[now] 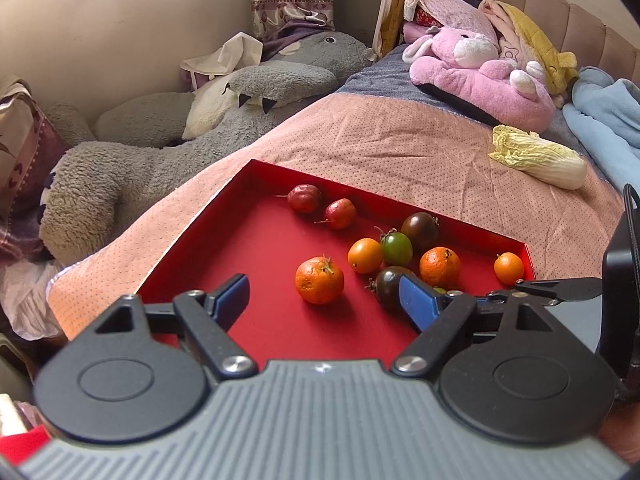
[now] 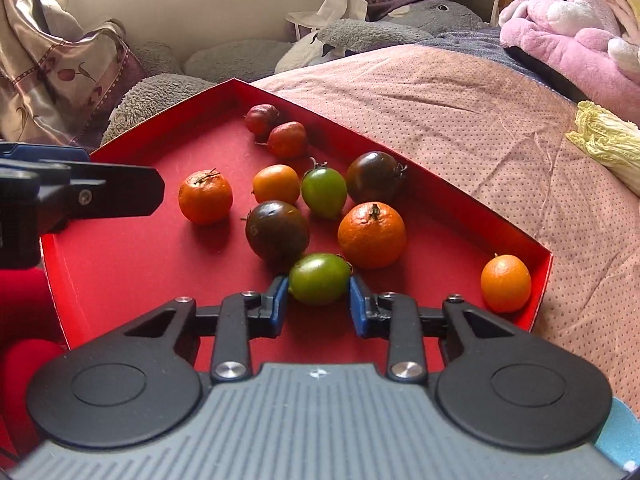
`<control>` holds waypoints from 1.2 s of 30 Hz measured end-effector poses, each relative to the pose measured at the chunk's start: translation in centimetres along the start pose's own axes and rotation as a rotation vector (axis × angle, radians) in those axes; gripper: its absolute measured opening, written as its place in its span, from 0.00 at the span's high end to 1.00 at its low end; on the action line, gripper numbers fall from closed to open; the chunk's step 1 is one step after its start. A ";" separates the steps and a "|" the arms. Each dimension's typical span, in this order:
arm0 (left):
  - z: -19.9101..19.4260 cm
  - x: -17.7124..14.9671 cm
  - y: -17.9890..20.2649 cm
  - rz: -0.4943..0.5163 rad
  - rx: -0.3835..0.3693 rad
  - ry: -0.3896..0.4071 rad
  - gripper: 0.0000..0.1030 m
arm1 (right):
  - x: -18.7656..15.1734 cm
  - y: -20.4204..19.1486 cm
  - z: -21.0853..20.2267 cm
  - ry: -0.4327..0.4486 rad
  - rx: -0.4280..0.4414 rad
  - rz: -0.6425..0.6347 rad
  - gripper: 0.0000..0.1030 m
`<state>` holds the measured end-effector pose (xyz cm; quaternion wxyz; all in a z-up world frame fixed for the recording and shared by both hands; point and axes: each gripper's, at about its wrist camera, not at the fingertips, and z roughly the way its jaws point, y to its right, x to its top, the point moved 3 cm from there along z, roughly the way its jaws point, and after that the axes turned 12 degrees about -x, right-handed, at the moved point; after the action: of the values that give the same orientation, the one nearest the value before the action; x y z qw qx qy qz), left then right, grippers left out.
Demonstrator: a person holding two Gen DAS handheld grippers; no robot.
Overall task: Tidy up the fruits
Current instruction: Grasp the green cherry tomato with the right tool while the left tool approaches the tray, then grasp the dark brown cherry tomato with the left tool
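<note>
The right gripper [image 2: 319,300] reaches forward and low, its blue pads [image 2: 279,294] pressed against either side of a green tomato [image 2: 319,278]. To its left, the left gripper [image 1: 324,300] hovers with its jaws spread wide apart, nothing between them, angled slightly downward.

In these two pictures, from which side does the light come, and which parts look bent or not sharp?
Left wrist view: the mandarin casts its shadow down and to the right, so light comes from the upper left; the bed's headboard curves from fisheye distortion. Right wrist view: the fruit is sharp, soft highlights sit on the green tomato between the jaws, and the red tray rim bows.
</note>
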<state>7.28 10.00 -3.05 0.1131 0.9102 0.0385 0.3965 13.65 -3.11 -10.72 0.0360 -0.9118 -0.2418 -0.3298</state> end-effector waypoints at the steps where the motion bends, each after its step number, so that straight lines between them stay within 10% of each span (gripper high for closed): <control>1: 0.2 -0.1 0.2 0.007 -0.012 -0.009 0.19 | -0.3 0.3 -0.3 0.003 -0.004 0.003 0.64; 32: 10.6 0.1 4.9 0.173 -0.004 -0.203 0.35 | -4.8 3.0 -5.5 0.000 0.005 0.079 0.64; 36: 10.6 0.2 5.4 0.183 -0.046 -0.201 0.58 | -4.8 3.0 -5.8 0.002 0.002 0.080 0.64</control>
<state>15.06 2.91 -8.65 0.1007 0.9423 -0.0656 0.3125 8.46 -9.08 -8.89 0.0501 -0.9203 -0.2056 -0.3289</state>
